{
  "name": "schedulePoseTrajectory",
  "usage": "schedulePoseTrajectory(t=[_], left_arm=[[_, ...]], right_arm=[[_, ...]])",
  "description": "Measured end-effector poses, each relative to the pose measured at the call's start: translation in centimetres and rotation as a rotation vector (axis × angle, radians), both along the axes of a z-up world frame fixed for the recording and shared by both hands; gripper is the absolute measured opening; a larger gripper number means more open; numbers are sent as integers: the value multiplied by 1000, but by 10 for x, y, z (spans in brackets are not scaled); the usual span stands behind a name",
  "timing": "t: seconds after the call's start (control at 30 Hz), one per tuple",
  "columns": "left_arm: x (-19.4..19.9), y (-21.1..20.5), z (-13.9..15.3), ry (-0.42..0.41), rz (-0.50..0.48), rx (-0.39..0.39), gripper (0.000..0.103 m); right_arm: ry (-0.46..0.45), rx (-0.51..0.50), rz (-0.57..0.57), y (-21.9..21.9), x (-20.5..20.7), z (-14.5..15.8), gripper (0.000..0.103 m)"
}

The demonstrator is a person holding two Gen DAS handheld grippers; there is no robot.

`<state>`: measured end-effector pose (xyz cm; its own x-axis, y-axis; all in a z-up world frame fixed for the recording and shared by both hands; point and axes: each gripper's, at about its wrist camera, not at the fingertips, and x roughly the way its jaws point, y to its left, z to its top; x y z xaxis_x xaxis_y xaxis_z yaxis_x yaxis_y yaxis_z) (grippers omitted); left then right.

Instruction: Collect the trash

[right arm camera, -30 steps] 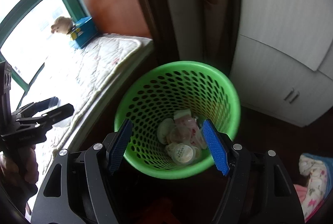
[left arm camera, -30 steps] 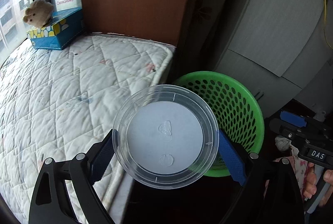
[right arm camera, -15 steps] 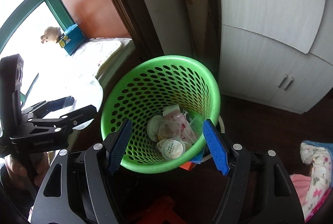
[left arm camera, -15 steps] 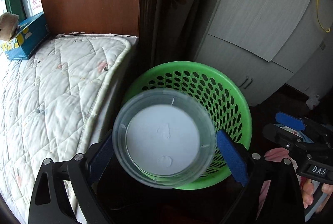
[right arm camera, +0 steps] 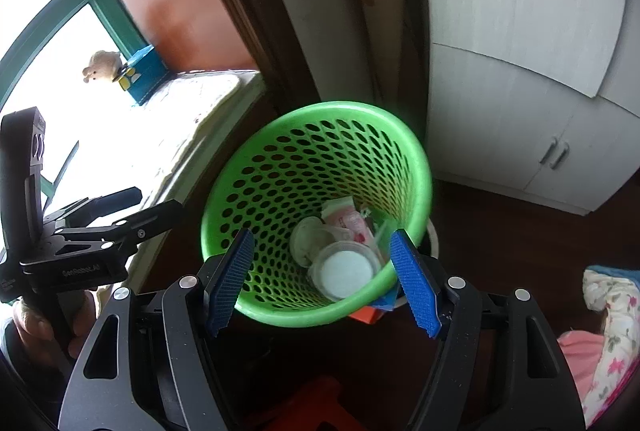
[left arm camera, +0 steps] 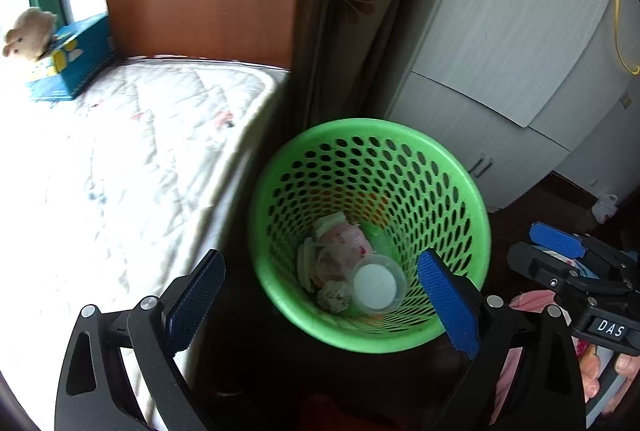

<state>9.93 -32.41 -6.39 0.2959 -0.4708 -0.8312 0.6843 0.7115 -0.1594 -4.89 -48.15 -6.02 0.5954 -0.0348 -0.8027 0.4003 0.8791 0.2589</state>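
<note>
Right gripper (left arm camera: 560,251) body, near right in the left wrist view: a small white-on-black plate read "DAS".
Left gripper (right arm camera: 132,205) body, near left in the right wrist view: faint lettering read roughly "GenRobot.AI".
Blue box (left arm camera: 68,63), far left on the mattress: print too blurred to read.

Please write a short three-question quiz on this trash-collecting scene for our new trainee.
1. True or false: the left claw grips the clear plastic container.
2. Where does that container lie? A) on the mattress B) in the green basket C) on the floor
3. What sits on the blue box by the window?

Key: 1 false, its jaws stand open and empty. 2 B, among other trash. 3 A plush toy.
</note>
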Motion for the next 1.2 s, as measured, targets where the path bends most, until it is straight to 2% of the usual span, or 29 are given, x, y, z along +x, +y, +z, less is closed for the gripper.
schedulePoseTrajectory(t=[0.3, 0.7, 0.8, 1.2], left_arm=[[2, 53, 18, -68, 101, 11, 94], [3, 138, 39, -125, 294, 14, 94], [1, 162, 41, -139, 337, 16, 94], [-11, 237, 51, -183, 501, 26, 94]], right_arm=[[-23, -4, 68, 32, 17, 9, 71], [-71, -50, 198, 97, 48, 27, 74], [-88, -64, 216, 109, 52, 33, 82], [-144, -101, 283, 154, 63, 55, 87]])
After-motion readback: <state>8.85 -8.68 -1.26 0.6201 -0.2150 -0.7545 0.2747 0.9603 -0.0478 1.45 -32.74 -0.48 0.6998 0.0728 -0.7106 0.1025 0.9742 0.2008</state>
